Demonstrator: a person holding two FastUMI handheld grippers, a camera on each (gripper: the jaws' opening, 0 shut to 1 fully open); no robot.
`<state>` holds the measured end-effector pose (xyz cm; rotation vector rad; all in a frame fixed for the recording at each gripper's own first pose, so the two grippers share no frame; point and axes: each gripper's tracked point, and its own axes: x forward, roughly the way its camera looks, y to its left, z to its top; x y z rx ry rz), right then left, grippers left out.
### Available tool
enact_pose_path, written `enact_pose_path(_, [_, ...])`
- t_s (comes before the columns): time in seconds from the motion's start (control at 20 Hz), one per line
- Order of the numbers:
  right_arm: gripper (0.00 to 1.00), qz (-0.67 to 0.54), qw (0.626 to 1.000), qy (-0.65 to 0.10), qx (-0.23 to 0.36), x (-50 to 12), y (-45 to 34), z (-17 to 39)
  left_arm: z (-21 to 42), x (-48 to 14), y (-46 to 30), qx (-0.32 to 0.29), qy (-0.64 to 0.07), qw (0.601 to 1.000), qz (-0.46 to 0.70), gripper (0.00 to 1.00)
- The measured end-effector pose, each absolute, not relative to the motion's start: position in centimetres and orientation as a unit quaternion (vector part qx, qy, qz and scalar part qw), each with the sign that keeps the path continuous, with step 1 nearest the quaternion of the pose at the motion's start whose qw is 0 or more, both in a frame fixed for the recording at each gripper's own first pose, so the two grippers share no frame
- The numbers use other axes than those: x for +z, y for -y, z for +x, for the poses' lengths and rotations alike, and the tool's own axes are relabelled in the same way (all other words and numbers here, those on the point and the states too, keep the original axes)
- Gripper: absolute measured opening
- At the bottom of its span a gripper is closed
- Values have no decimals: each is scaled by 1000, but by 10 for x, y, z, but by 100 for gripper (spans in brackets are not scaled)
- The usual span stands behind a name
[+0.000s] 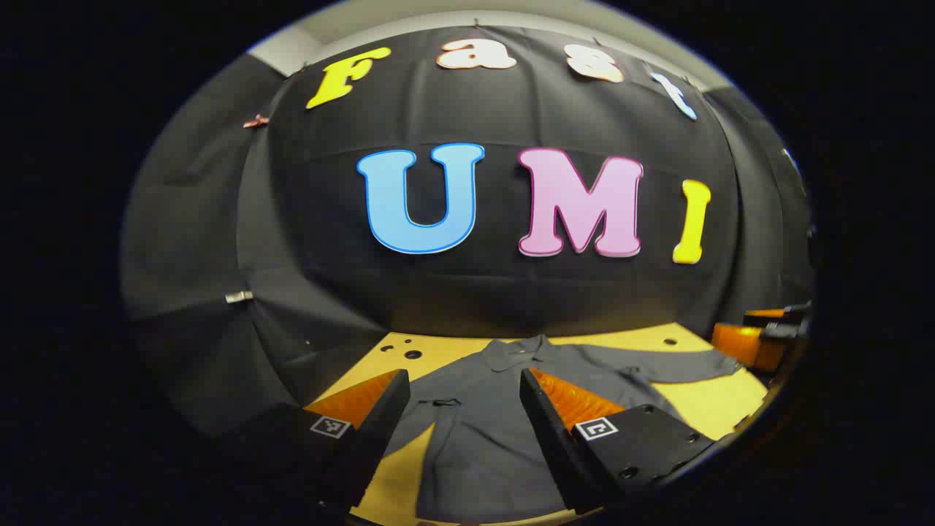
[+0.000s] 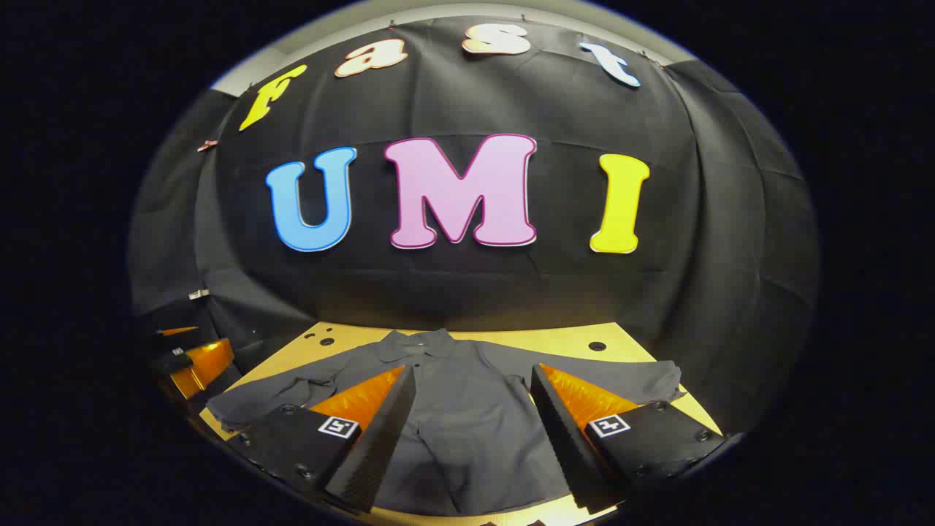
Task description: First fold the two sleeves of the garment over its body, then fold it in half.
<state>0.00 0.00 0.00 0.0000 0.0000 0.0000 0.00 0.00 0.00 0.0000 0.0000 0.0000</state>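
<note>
Both sleeves of the dark grey collared cloth shirt lie spread on the yellow wooden table — my left gripper and right gripper hover spread, holding nothing. I should pinch a cuff at the frame's edge first — low, then lift.

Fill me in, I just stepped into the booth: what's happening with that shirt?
A person holds a gripper in each hand above a grey shirt spread flat on a yellow table. Both sleeves lie stretched out sideways, so no fold has been made. The left gripper and right gripper hover with jaws open, touching nothing.
</note>
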Motion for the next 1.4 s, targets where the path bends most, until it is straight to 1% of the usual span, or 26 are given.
enact_pose_path(0.15, [98, 6, 1000, -16, -11, -9, 12, 8, 9, -3, 23, -32, -14, 999, -17, 96])
enact_pose_path(0.35, [98, 5, 1000, -23, -19, -11, 22, 14, 21, -3, 35, -43, -22, 999, -10, 94])
enact_pose_path(0.5, [98, 8, 1000, -25, -17, -11, 24, 20, 26, -9, 43, -38, -37, 999, 7, 95])
enact_pose_path(0.95, [98, 13, 999, -33, 0, -11, 36, 33, 31, -9, 56, -42, -41, 998, -9, 95])
enact_pose_path(1.1, [98, 11, 999, -34, 5, -11, 44, 38, 32, -6, 52, -31, -33, 999, -16, 95])
enact_pose_path(1.4, [98, 15, 999, -45, 13, -19, 68, 51, 40, -4, 43, 15, -25, 999, -21, 95])
